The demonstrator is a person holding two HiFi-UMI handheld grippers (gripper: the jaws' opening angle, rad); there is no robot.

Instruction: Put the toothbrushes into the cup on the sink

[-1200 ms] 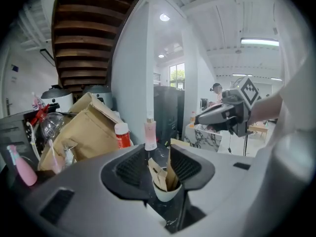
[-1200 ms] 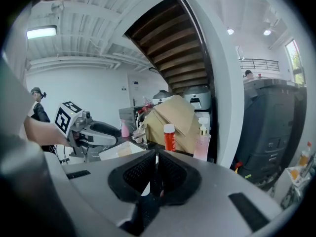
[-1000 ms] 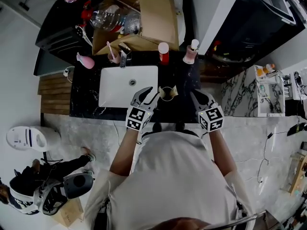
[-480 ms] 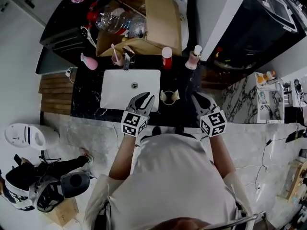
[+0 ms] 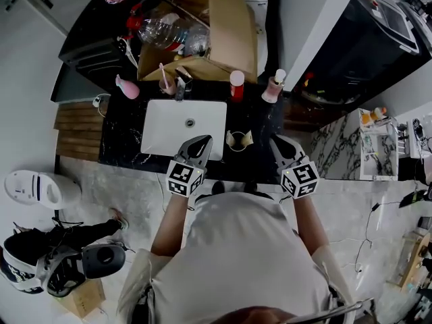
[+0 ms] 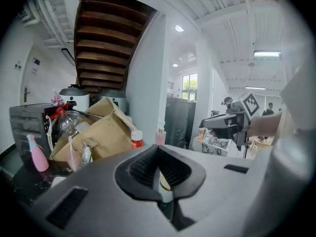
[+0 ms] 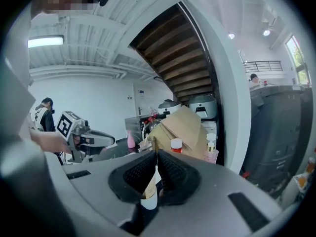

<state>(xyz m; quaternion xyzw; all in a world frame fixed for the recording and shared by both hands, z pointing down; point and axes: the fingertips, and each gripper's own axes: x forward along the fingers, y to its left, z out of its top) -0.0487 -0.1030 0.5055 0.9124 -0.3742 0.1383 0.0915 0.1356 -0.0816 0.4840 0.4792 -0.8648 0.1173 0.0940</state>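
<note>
A small white cup [image 5: 237, 141] stands on the black counter [image 5: 121, 130] right of the white sink basin [image 5: 169, 123]; tan pieces stick up out of it. My left gripper [image 5: 202, 141] hovers over the basin's front right corner, left of the cup. Its jaws have just been closing and now meet with nothing between them. My right gripper [image 5: 277, 141] hangs right of the cup, shut and empty. In both gripper views the cup [image 6: 166, 182] [image 7: 148, 194] shows just beyond the closed jaws. A pink toothbrush [image 5: 162, 73] stands in a holder by the tap.
Along the back of the counter stand a pink bottle [image 5: 127, 87], a tap [image 5: 181, 81], a red-capped bottle [image 5: 236, 84] and a pump bottle [image 5: 273, 87]. Behind them an open cardboard box [image 5: 223, 25] holds a clear plastic bottle. A marble-patterned shelf unit [image 5: 361, 144] stands at the right.
The left jaws, wide open beside the cup a second ago, have closed. Both grippers have risen and drawn back from the cup toward the person.
</note>
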